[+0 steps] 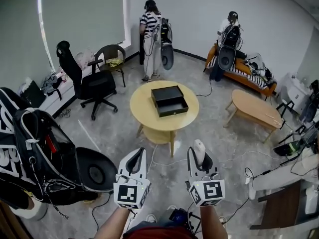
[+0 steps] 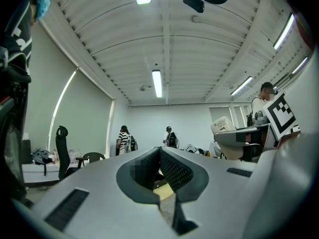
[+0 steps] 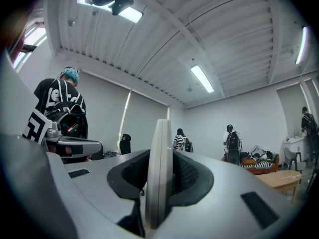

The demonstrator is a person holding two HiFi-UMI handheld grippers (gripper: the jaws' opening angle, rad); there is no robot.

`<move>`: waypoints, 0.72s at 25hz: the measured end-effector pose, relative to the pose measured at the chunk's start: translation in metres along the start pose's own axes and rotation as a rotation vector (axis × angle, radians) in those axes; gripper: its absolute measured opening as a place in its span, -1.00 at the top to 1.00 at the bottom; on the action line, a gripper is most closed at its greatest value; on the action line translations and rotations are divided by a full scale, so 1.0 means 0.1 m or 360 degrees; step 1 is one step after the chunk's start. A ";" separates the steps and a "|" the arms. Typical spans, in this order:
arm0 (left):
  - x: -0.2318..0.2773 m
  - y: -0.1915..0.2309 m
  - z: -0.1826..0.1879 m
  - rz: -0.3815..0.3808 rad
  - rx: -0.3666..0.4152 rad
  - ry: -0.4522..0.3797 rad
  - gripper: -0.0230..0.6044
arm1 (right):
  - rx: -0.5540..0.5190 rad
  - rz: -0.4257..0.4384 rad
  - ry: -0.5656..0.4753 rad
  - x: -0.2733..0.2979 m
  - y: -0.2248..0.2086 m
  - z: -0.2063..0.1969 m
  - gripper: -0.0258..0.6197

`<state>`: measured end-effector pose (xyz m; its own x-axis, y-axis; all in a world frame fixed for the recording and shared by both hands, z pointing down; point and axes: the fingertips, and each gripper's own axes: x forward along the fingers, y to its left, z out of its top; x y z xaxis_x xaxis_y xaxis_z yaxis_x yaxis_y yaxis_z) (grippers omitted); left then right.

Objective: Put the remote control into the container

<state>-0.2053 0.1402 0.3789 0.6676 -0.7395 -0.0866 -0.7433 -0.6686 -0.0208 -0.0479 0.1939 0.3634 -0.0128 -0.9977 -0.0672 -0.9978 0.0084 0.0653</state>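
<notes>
Looking down through the head view, I have the right claw (image 1: 200, 159) low in the frame, just right of centre, and its jaws are clamped on the remote control (image 1: 199, 150). The pale grey remote stands up between the pads, with its rounded end poking out past the claw tips toward the middle of the frame. In the right gripper view the same remote shows edge-on as a narrow upright slab in the centre, with the dark ribbed pads pressed against both of its flat sides. The left claw (image 1: 138, 158) sits beside it, lower left of centre. Its own view shows the jaws brought together at the tips with nothing between them, only a sliver of yellow showing through the gap below. The black container (image 1: 169, 100) lies on the round yellow table (image 1: 144, 114) just above the centre of the head view, with its inside showing. It is well apart from both claws, with bare grey floor (image 1: 114, 138) between. So the remote is up in my right claw over the floor, not at the table. A black office chair (image 1: 84, 81) stands in the upper left.
</notes>
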 end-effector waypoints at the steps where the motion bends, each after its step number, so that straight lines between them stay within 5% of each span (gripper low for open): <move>1: 0.03 -0.03 -0.04 -0.0003 -0.0002 0.0009 0.88 | -0.0002 0.0000 0.0000 0.01 -0.03 -0.03 0.55; 18: 1.99 -0.22 -0.15 0.0081 0.0019 -0.0021 0.88 | 0.0010 0.0110 0.0034 1.40 -1.45 -0.34 0.55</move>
<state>-0.0555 0.0068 0.3768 0.6282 -0.7715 -0.1008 -0.7769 -0.6290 -0.0280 0.0973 0.0509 0.3786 -0.0803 -0.9959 -0.0416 -0.9950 0.0776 0.0628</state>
